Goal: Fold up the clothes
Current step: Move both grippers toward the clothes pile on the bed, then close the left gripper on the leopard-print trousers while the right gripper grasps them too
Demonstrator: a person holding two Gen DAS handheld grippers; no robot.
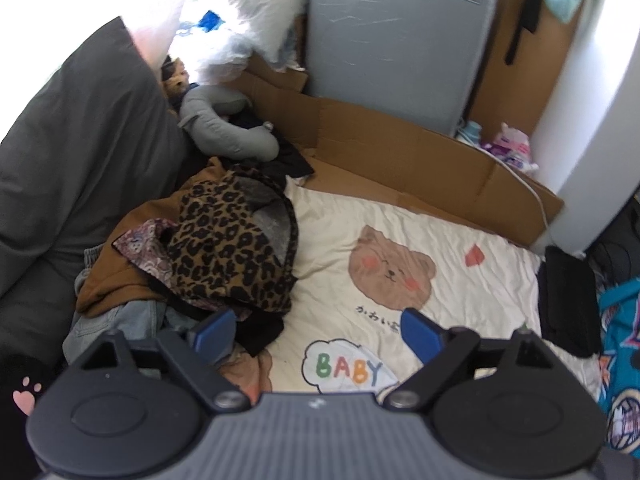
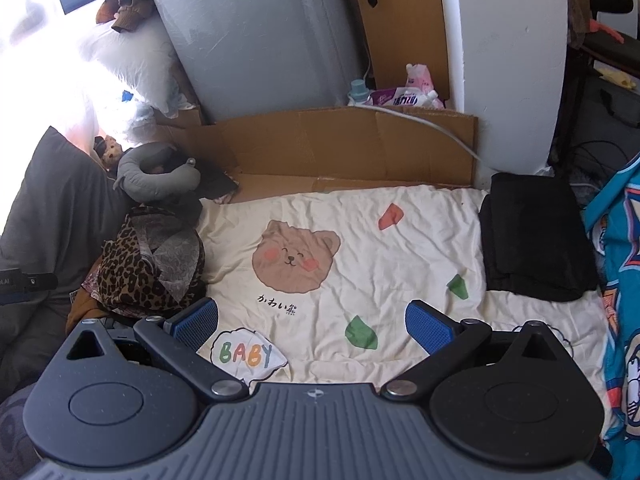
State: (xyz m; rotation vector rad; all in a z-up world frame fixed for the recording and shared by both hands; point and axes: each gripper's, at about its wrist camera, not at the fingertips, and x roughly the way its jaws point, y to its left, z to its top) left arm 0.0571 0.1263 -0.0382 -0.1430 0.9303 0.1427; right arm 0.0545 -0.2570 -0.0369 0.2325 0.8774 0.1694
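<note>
The cream bedsheet [image 2: 360, 216] carries a bear face at mid-frame, a short line of Japanese script beneath it, and a cloud reading "BABY" in coloured letters near the lower centre of both views. A pink-and-white pouch [image 2: 404, 98] with writing too small to read stands at upper centre of the right wrist view, beside a grey wrapped panel [image 2: 260, 40] bearing an illegible label.

The unfolded clothes heap at the left of the sheet: a leopard-print garment [image 1: 232, 248] on top, a brown one [image 1: 116, 276] and denim [image 1: 120, 320] beneath. A grey neck pillow [image 1: 228, 128] lies behind the pile, flattened cardboard [image 1: 400, 160] borders the far edge of the bed, and a dark grey pillow [image 1: 80, 152] fills the left.

The left gripper [image 1: 316, 332] is spread wide with nothing between its blue pads, its left finger over the pile's near edge. The right gripper [image 2: 312, 324] is likewise spread and empty above bare sheet.

Only the right wrist view shows the folded black garment [image 2: 532, 240] whole, at right of frame, with a teal printed fabric [image 2: 616, 280] beside it.
</note>
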